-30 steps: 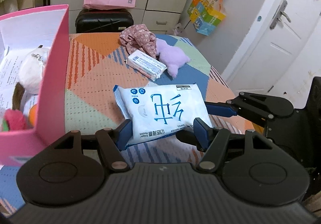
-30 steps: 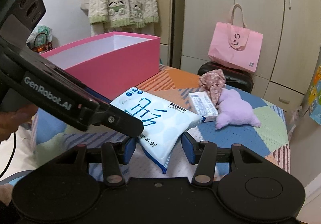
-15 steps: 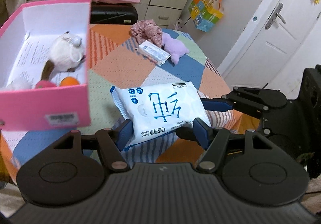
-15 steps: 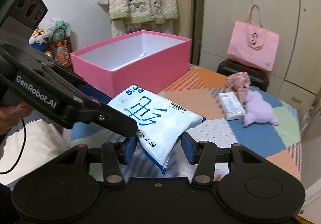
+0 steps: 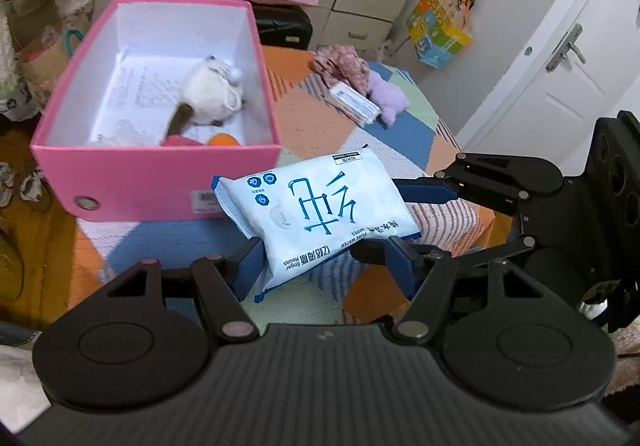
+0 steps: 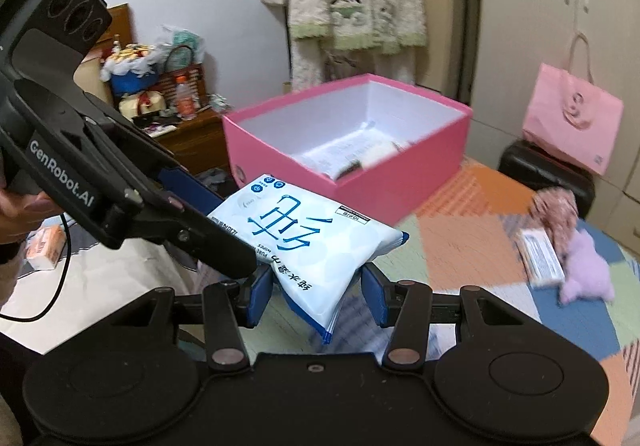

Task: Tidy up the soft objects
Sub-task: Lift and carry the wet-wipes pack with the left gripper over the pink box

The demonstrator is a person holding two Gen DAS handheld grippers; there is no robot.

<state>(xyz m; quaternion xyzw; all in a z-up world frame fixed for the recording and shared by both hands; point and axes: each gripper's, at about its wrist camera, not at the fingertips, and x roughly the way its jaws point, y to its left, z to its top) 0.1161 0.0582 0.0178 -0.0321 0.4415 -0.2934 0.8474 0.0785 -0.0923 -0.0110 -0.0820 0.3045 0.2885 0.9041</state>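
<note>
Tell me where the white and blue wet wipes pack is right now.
The white and blue wet wipes pack is held off the table between the left gripper and right gripper, just in front of the pink cardboard box.

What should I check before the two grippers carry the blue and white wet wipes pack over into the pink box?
1. Left gripper grip on the blue and white plastic wet wipes pack: fingers on both sides of its near end; ok.
2. Right gripper grip on the pack: fingers flank it, but firm contact cannot tell.
3. Pack clear of the patchwork tablecloth: lifted; ok.
4. Pink rectangular cardboard box open: no lid; ok.
5. Room inside: white plush toy sits mid-box, far end bare; ok.
6. Pack high enough to clear the box's near wall: cannot tell.
</note>
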